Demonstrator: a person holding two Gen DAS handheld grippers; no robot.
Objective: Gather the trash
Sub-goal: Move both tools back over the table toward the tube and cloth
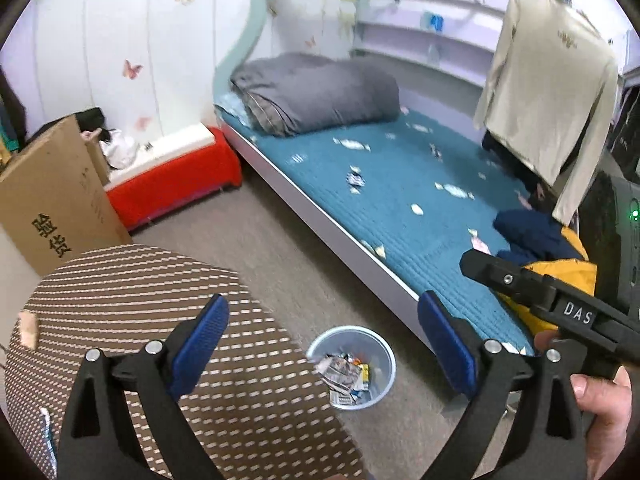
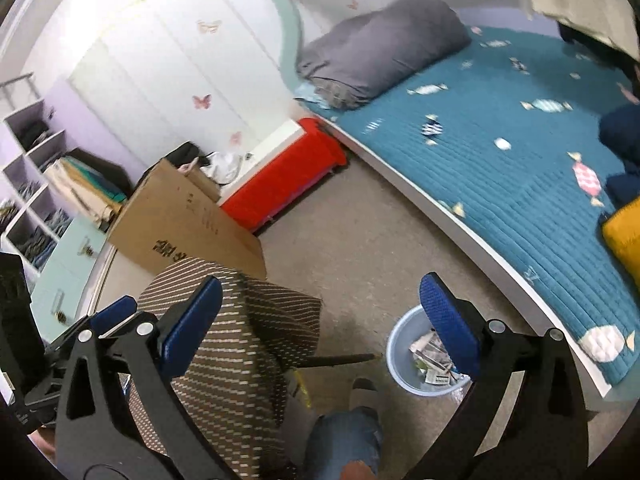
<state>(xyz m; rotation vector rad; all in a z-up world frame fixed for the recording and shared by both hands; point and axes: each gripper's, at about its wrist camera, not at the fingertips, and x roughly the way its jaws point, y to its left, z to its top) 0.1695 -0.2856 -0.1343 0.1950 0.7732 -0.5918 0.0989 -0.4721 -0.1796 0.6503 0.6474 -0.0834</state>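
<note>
Both sets of jaws spread wide, nothing held; bin (image 1: 352,364) sits on the floor near the bed (image 1: 400,200), already holding wrappers; looks like between pickups; next move probably reaching for that wrapper (image 1: 355,180) on the bed.

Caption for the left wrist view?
Open left gripper above floor bin holding wrappers; wrapper on bed.
</note>
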